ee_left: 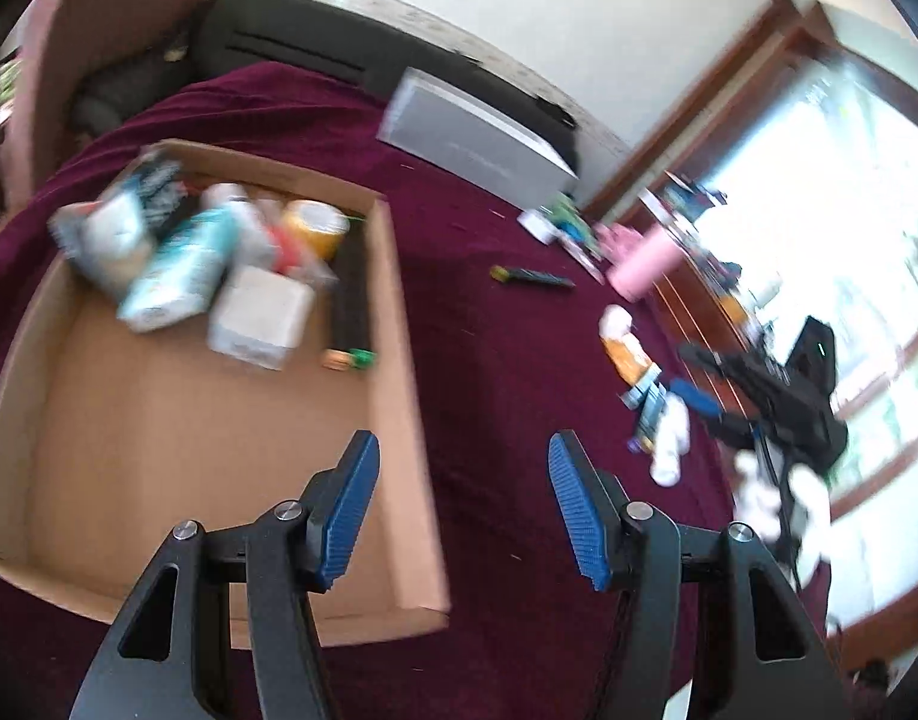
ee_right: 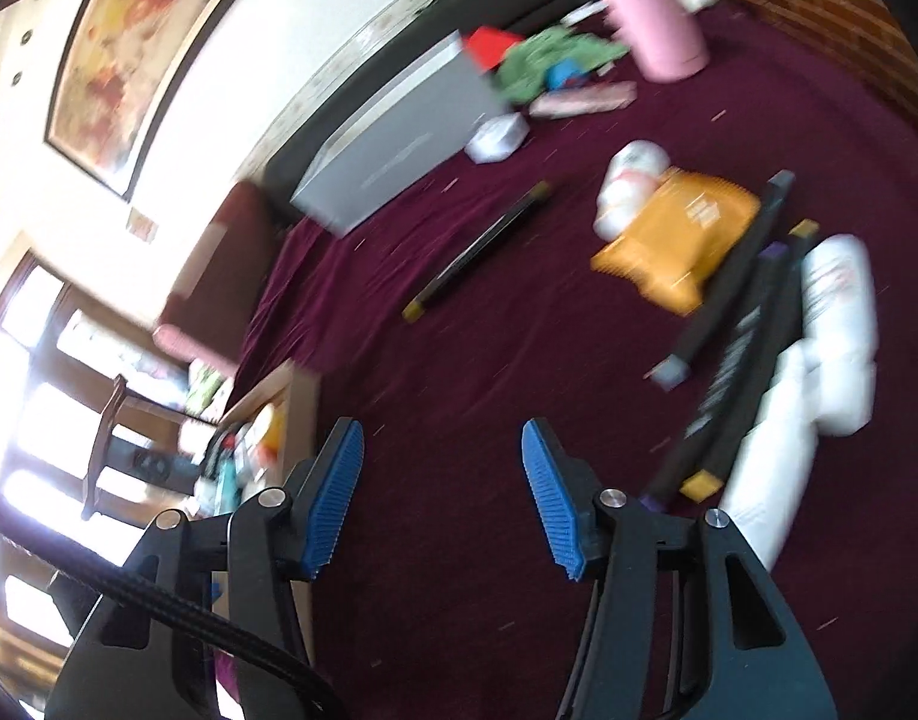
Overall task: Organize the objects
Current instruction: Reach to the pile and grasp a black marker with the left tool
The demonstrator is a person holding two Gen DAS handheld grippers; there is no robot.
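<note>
Loose objects lie scattered on a maroon cloth (ee_right: pixel 471 360), ahead of both tongs and apart from them. In the right wrist view the right gripper (ee_right: pixel 442 495) stands partly open with nothing between its blue pads (ee_right: pixel 333 498), over bare cloth; to its upper right lie an orange packet (ee_right: pixel 681 234), long dark sticks (ee_right: pixel 729 300) and white bottles (ee_right: pixel 831 324), with one more dark stick (ee_right: pixel 483 246) at mid frame. The left gripper (ee_left: pixel 464 510) is likewise partly open and empty, hanging over the near right wall of a cardboard tray (ee_left: pixel 399 420) at the left of its frame. That tray holds a blurred heap in its far part: a teal carton (ee_left: pixel 177 276), a white box (ee_left: pixel 261 318), a yellow-lidded jar (ee_left: pixel 315 225) and a dark stick (ee_left: pixel 351 300); its near part is bare. Only the right view shows a pink tumbler (ee_right: pixel 651 12) clearly, a green cloth (ee_right: pixel 543 60) and a framed painting (ee_right: pixel 141 42); only the left view shows the tray's inside and a bright window (ee_left: pixel 819 240). A grey box (ee_left: pixel 477 138) appears in both.
</note>
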